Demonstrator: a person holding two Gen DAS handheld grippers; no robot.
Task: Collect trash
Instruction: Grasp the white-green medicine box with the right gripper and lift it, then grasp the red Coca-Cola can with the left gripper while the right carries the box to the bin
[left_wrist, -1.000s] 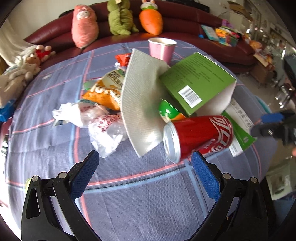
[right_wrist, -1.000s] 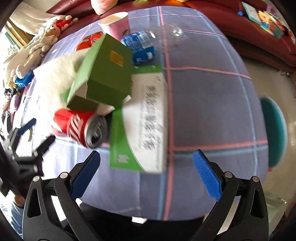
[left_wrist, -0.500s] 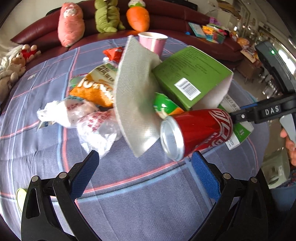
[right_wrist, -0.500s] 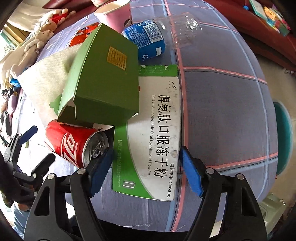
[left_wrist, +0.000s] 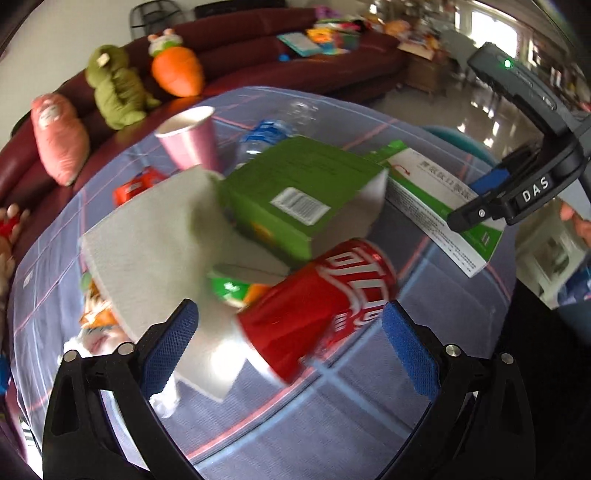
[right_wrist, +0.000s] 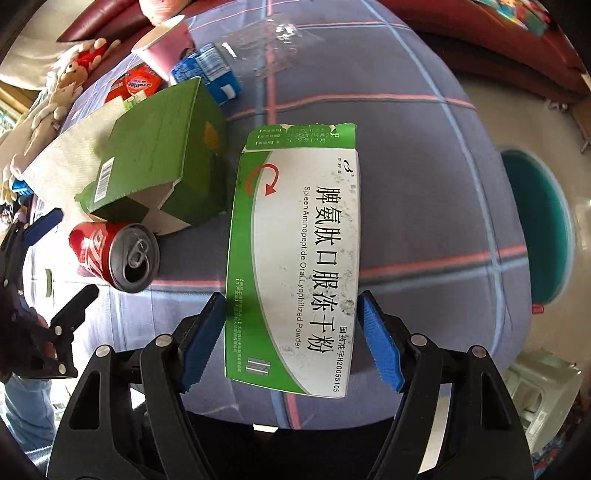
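Observation:
Trash lies on a checked tablecloth. A red cola can (left_wrist: 317, 306) lies on its side between the open jaws of my left gripper (left_wrist: 291, 343); it also shows in the right wrist view (right_wrist: 114, 254). My right gripper (right_wrist: 291, 332) has closed onto the sides of a flat green and white medicine box (right_wrist: 299, 258), whose far end is lifted; the box also shows in the left wrist view (left_wrist: 439, 206). A green carton (left_wrist: 299, 192) leans on a grey paper towel (left_wrist: 147, 251).
A pink paper cup (left_wrist: 188, 136), a blue-labelled bottle (right_wrist: 207, 74), a red wrapper (right_wrist: 133, 85) and snack bags (left_wrist: 96, 317) lie further back. Plush toys sit on a dark red sofa (left_wrist: 258, 40). A teal bin (right_wrist: 539, 225) stands right of the table.
My right gripper closed from wide open onto the medicine box and raised it. My left gripper moved forward and swung right, bringing the cola can between its jaws.

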